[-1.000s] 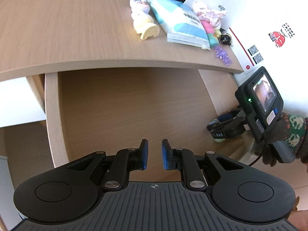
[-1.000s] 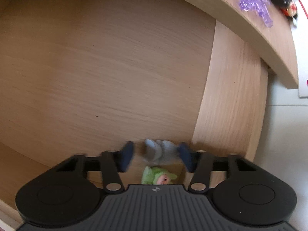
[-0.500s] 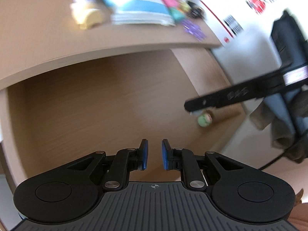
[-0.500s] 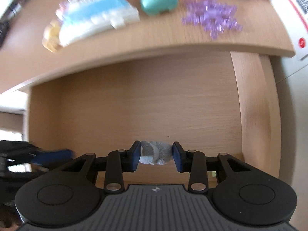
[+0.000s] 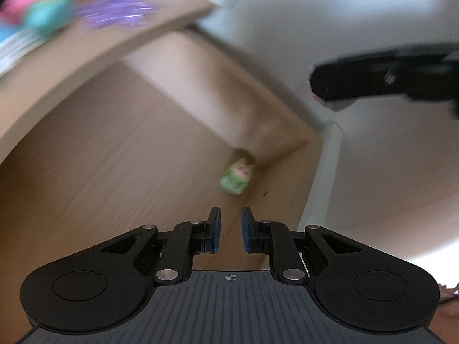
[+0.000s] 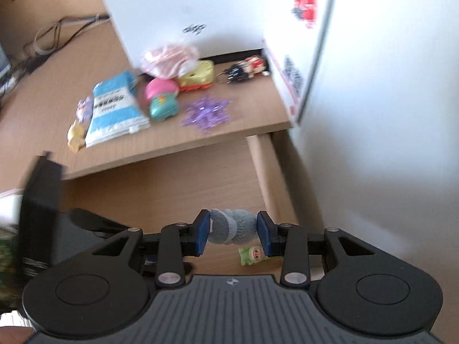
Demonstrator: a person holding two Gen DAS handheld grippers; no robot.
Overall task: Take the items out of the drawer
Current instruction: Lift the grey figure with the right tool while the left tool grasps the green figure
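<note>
A small grey fuzzy plush toy (image 6: 232, 226) is pinched between the blue pads of the right hand-held gripper (image 6: 233, 230), both pads pressed against its sides, and it is carried above the open light-wood drawer (image 6: 172, 189). The left hand-held gripper (image 5: 228, 233) holds nothing; its blue pads are drawn near together with a narrow gap left between them, and it is aimed down into the drawer.

One item is seen left inside: a small green figurine with a pink face (image 5: 236, 176), lying on the drawer floor in the near right corner, close against the side wall. In the right wrist view the same figurine (image 6: 252, 255) is seen below and just right of the grey toy.

On the wooden tabletop (image 6: 43, 109) beyond the drawer, several things are already laid out: a blue-and-white plastic packet (image 6: 114, 109), a teal and pink toy (image 6: 162, 100), a purple translucent snowflake-shaped piece (image 6: 206, 111) and a small yellow figure (image 6: 75, 136), with a white cardboard box (image 6: 229, 8) at the far side.

The step in hand is judged to be the carrying of the grey toy from drawer to tabletop. Next, a bare patch of tabletop is needed for setting it down, and the left pads must be spread before the green figurine can be taken; the drawer wall beside it leaves little room.
</note>
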